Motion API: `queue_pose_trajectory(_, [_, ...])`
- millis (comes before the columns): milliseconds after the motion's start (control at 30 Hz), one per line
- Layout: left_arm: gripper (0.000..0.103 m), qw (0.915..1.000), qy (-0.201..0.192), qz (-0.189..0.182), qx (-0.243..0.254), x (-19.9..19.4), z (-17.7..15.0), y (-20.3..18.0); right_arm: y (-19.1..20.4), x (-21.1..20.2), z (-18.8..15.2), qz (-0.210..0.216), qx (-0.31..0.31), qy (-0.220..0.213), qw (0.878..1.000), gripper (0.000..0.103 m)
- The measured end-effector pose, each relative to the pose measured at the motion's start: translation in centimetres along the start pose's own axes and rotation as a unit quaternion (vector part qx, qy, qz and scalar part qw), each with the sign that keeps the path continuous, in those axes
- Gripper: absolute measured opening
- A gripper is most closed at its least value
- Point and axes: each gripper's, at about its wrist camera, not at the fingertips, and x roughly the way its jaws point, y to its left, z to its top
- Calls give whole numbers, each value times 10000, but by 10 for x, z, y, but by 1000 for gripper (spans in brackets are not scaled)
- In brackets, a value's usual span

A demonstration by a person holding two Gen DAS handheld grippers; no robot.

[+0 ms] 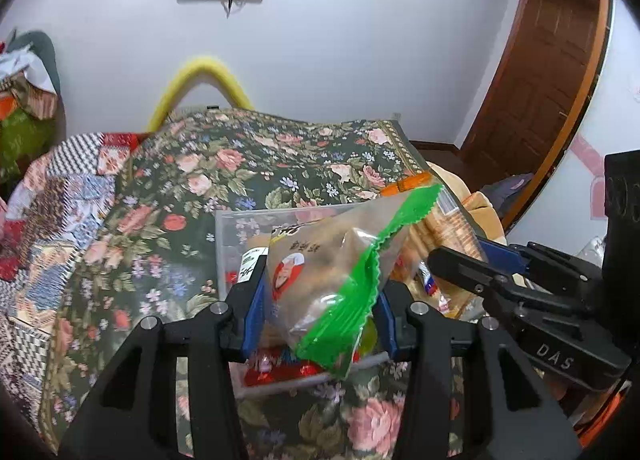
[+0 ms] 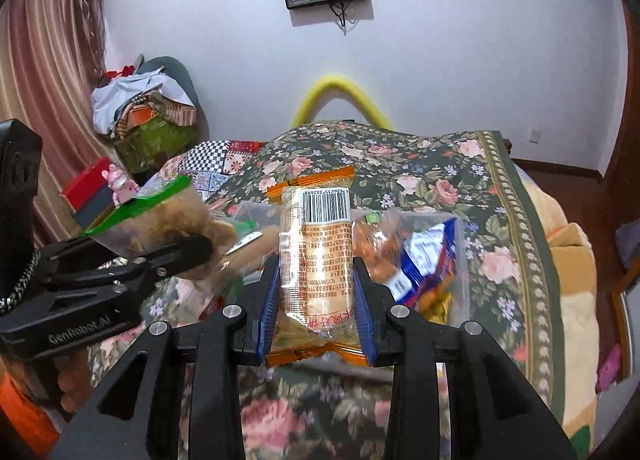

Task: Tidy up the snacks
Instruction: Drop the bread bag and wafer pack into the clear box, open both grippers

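My left gripper (image 1: 320, 312) is shut on a green-edged snack packet (image 1: 328, 284) and holds it above a clear plastic box (image 1: 228, 227) on the floral bedspread. My right gripper (image 2: 316, 312) is shut on an orange-edged biscuit packet (image 2: 316, 260) with a barcode, held upright over the same box (image 2: 460, 260). The box holds several other snack packets, among them a blue and white one (image 2: 424, 260). In the left wrist view the right gripper (image 1: 460, 260) comes in from the right with its biscuit packet (image 1: 444, 223). In the right wrist view the left gripper (image 2: 192, 252) comes in from the left with its packet (image 2: 160, 215).
The floral bedspread (image 1: 248, 163) covers the bed, with a patchwork quilt (image 1: 52, 219) to the left. A pile of clothes and boxes (image 2: 148, 115) stands at the back left. A yellow foam arch (image 2: 340, 91) rises behind the bed. A wooden door (image 1: 544, 71) is at the right.
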Motion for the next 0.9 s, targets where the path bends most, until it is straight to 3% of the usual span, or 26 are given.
queue_pose_trajectory(267, [47,9998,171,73,-11,36,8,8,-4,27,5,12,74,219,9997,31])
queue_pose_trajectory(500, [62,9996,282,-55,-17,40,7,6,-10,29,3,109,222,309,9992,32])
queue_pose_trajectory(667, [67,9998,156,-67,-55,18,5,5,-12,13,5,170,281,231,9992,42])
queue_pose_trajectory(900, [67,9993,-362,70,77,-52,6,-10,-8,-28,10,123,203,-83,9997,42])
